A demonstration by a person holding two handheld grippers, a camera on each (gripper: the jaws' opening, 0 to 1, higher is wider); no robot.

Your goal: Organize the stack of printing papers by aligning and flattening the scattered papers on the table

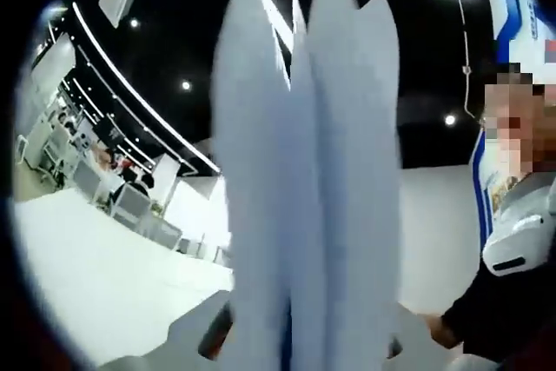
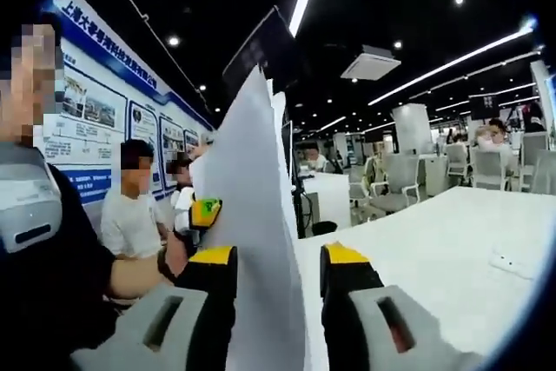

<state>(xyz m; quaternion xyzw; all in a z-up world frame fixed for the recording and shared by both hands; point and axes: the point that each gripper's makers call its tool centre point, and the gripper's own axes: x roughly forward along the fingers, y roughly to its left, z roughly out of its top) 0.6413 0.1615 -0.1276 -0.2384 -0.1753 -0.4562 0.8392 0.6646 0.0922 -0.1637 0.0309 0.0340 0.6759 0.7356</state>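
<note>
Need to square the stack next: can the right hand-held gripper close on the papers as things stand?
Probably yes: the papers already stand upright between the right hand-held gripper's open jaws, nothing blocking.

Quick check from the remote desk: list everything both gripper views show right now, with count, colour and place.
Paper sheets: several, white, held upright between the left gripper's jaws; seen edge-on in the right gripper view.
Table: one, white, beneath both grippers.
Small flat item: one, white, on the table at right; too small to identify.
Office chairs: several, grey, behind the table.
Wall posters: a row, blue and white, on the left wall.
Seated people: at least two, by the posters.
Left gripper: grey jaws, shut on the sheets.
Right gripper: yellow-tipped black jaws either side of the sheets; contact unclear.
</note>
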